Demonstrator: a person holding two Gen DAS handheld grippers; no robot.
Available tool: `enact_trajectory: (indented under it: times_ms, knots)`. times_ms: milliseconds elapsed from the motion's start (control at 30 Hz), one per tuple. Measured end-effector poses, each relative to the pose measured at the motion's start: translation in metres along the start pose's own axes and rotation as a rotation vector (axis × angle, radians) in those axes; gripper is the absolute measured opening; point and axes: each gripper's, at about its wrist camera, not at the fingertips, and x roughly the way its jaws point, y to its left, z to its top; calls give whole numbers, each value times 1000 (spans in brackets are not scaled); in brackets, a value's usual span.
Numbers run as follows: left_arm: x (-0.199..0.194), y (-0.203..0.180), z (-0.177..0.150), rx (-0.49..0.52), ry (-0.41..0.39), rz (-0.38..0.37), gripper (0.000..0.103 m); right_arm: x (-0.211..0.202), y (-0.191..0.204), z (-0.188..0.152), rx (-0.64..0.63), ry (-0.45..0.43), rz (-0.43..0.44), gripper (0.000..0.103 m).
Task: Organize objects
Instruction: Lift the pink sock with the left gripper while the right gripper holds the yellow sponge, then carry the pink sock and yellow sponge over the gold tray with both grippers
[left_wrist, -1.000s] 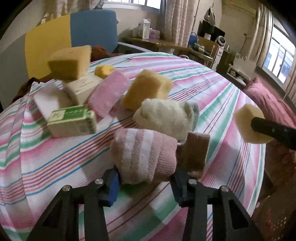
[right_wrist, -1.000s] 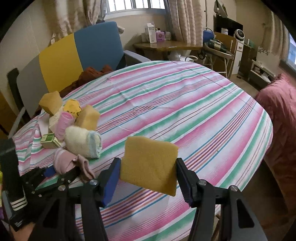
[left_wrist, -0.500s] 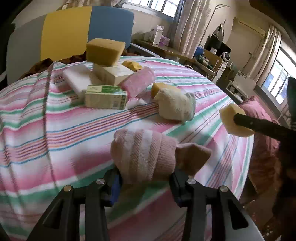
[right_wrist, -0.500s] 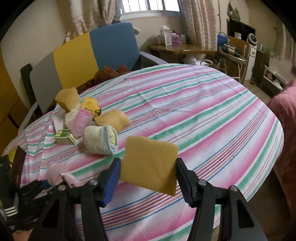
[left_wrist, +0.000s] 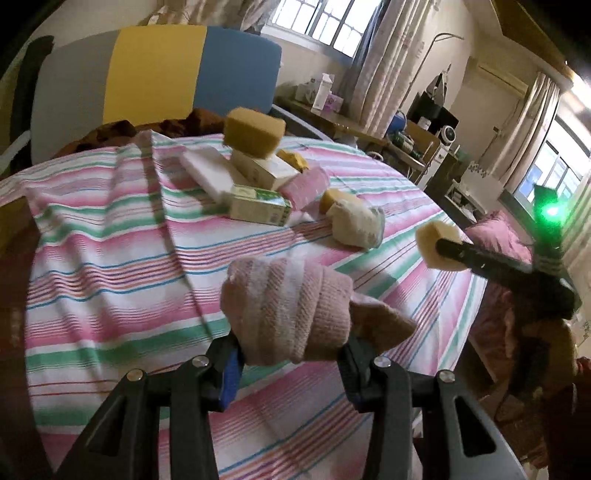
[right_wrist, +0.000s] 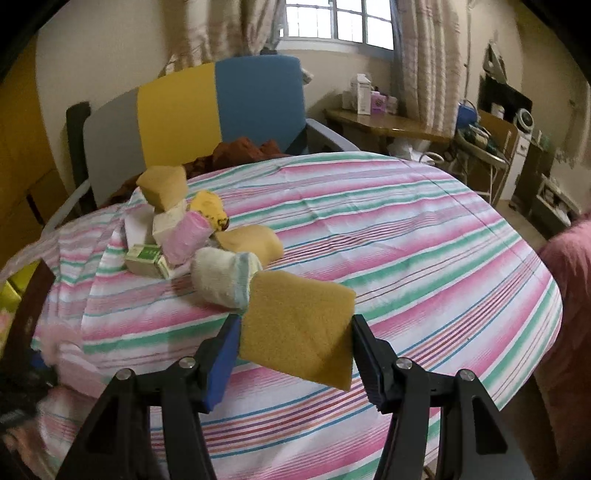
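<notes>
My left gripper (left_wrist: 291, 354) is shut on a rolled pink striped sock (left_wrist: 288, 306), held above the near part of the striped tablecloth (left_wrist: 110, 258). My right gripper (right_wrist: 295, 347) is shut on a yellow sponge (right_wrist: 299, 325); the same sponge (left_wrist: 439, 247) shows at the right of the left wrist view. A pile sits further back: a cream rolled sock (left_wrist: 356, 223), a green and white box (left_wrist: 258, 205), a pink roll (left_wrist: 304, 186), a white box (left_wrist: 207, 170) and a big yellow sponge (left_wrist: 255, 131) on a cream box (left_wrist: 264, 168).
A grey, yellow and blue chair back (left_wrist: 155, 70) stands behind the table with brown cloth (right_wrist: 240, 149) on its seat. A wooden desk (right_wrist: 384, 122) with cartons lies beyond. Pink bedding (left_wrist: 495, 236) is at the right. The tablecloth's right half (right_wrist: 406, 229) is bare.
My left gripper has drawn back from the pile with the pink sock, so the pile now looks farther off. The right gripper drifted a little with its sponge, and the cream sock now sits just behind it.
</notes>
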Motion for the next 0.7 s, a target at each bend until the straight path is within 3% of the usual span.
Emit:
enact_trajectory:
  times_ms: [267, 700]
  knots:
    - [-55, 33, -12, -35, -59, 56, 44, -5, 36, -5, -91, -20, 55, 60]
    - [-121, 92, -43, -136, -139, 134, 45, -42, 167, -24, -164, -37, 333, 60]
